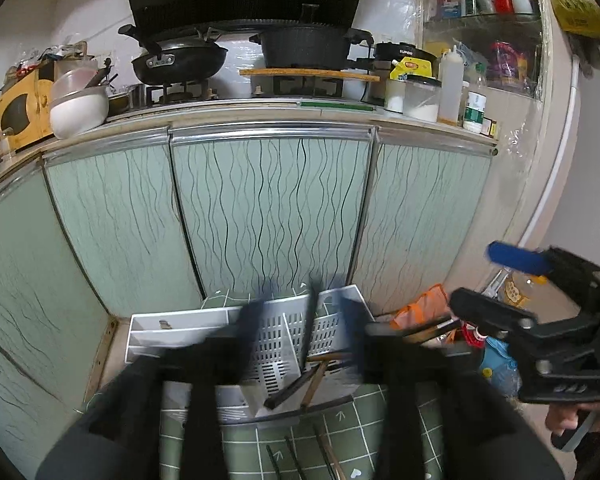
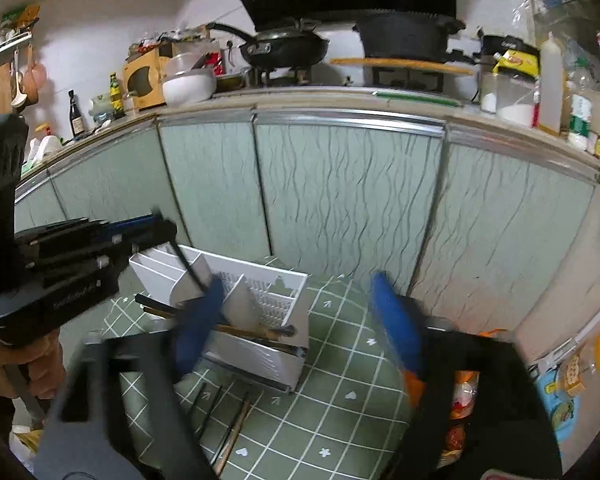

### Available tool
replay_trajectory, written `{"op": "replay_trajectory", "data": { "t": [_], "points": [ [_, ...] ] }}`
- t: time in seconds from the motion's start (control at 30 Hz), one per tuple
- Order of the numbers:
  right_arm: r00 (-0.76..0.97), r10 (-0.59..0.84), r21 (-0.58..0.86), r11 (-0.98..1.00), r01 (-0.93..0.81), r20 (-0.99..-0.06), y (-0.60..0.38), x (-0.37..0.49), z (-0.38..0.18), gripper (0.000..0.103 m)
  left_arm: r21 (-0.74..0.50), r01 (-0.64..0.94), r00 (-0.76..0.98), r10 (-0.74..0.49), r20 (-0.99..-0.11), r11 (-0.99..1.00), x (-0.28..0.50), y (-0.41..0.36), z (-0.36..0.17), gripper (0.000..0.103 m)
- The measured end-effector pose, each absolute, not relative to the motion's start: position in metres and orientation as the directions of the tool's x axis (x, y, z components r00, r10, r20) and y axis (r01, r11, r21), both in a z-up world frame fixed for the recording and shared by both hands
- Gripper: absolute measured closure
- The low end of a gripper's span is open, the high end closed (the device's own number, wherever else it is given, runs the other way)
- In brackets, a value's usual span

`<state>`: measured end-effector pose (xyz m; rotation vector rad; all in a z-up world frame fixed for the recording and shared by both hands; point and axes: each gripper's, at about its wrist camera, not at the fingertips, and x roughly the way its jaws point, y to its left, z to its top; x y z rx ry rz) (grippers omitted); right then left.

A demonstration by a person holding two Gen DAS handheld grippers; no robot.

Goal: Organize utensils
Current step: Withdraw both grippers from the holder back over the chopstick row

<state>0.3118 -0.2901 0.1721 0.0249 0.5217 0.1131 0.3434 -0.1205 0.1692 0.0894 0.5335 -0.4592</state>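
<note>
A white slotted utensil holder (image 1: 276,344) lies on a green checked mat (image 1: 340,440) before the cabinets; it also shows in the right wrist view (image 2: 268,320). Several dark and wooden chopsticks (image 1: 300,384) lie across its near end, and loose chopsticks (image 2: 228,432) lie on the mat (image 2: 340,400). My left gripper (image 1: 304,316) is over the holder, blurred, and a dark chopstick (image 1: 308,320) stands between its fingers; whether they grip it is unclear. My right gripper (image 2: 300,320) is open above the holder, blue pads (image 2: 396,320) wide apart.
Green cabinet doors (image 1: 268,208) stand behind the holder, under a counter with pans and jars (image 1: 420,96). Bags and packets (image 1: 460,328) lie on the floor at the right. My right gripper's body (image 1: 540,320) shows in the left view, the left one (image 2: 60,272) in the right view.
</note>
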Motion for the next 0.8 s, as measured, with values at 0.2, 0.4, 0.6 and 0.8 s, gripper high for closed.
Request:
{"op": "replay_trajectory", "data": {
  "t": [0.2, 0.4, 0.6, 0.8],
  "points": [
    [0.871, 0.098, 0.041, 0.995, -0.089, -0.482, -0.298, 0.289, 0.175, 0.008, 0.01, 0.426, 0.798, -0.37, -0.475, 0.905, 0.319, -0.107, 0.17, 0.01],
    [0.876, 0.076, 0.028, 0.997, -0.071, -0.477, -0.298, 0.26, 0.17, 0.008, 0.003, 0.387, 0.818, -0.342, -0.463, 0.922, 0.288, -0.089, 0.167, 0.004],
    [0.882, 0.076, 0.024, 0.997, -0.073, -0.465, -0.293, 0.228, 0.161, 0.008, 0.008, 0.353, 0.834, -0.311, -0.455, 0.936, 0.252, -0.071, 0.156, 0.004],
    [0.887, 0.071, 0.02, 0.997, -0.07, -0.456, -0.283, 0.195, 0.145, 0.008, -0.008, 0.325, 0.843, -0.293, -0.451, 0.946, 0.217, -0.054, 0.14, 0.004]
  ]
}}
